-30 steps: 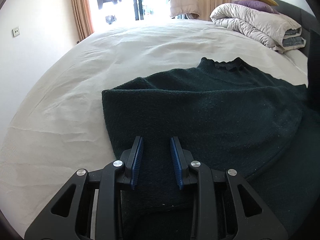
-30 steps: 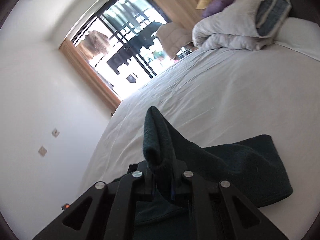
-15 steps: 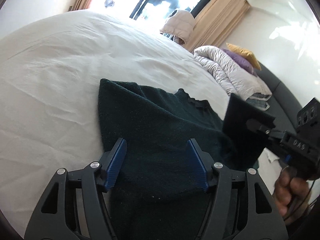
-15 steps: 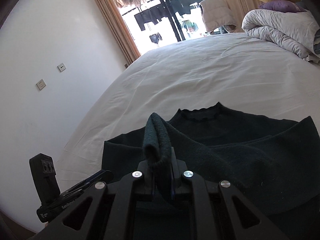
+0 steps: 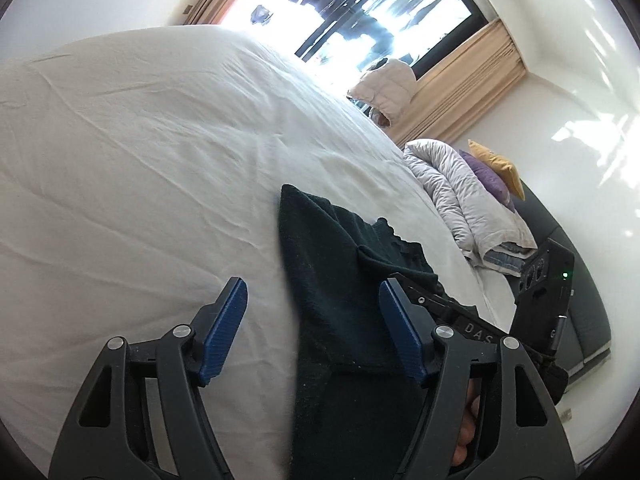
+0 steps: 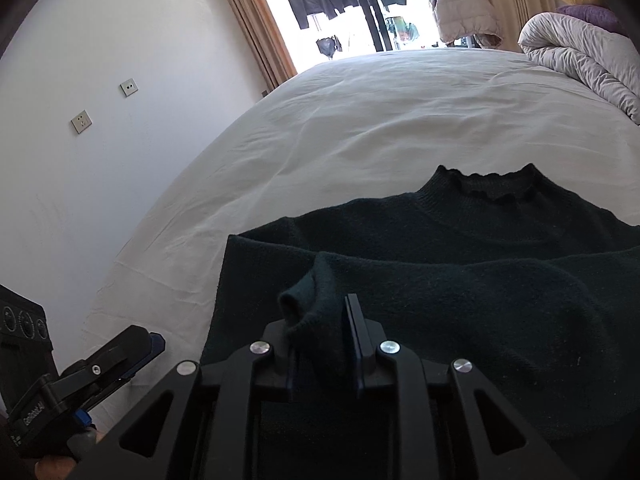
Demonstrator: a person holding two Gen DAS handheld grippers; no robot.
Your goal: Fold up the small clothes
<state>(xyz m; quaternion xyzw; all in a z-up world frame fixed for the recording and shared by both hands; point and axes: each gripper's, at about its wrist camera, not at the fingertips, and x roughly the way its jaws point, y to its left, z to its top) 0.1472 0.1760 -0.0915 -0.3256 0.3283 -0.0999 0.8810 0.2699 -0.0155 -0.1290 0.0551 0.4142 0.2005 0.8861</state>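
A dark green knit sweater (image 6: 480, 280) lies flat on the white bed, collar away from me, with one sleeve folded across its body. My right gripper (image 6: 320, 328) hovers low over the sweater's left part. Its jaws are opening, and the sleeve cuff (image 6: 308, 304) stands slumped between them, leaning on the left finger. My left gripper (image 5: 312, 320) hangs over the sweater's (image 5: 328, 280) left edge. Its jaws are opening wide and nothing is pinched between the blue pads (image 5: 224, 328). Each gripper shows in the other's view: the right gripper (image 5: 460, 320), the left gripper (image 6: 120, 360).
The white bed sheet (image 6: 360, 120) stretches wide beyond and to the left of the sweater. A rolled grey duvet (image 5: 468, 208) with purple and yellow pillows lies at the head end. A pale puffer jacket (image 6: 464, 8) hangs by the bright window. A wall with sockets (image 6: 82, 120) runs along the bed's left side.
The right gripper came down and carried the sleeve across the sweater; its jaws have spread and the cuff slumps. The left gripper let go, widened, rolled and shifted to the sweater's left edge.
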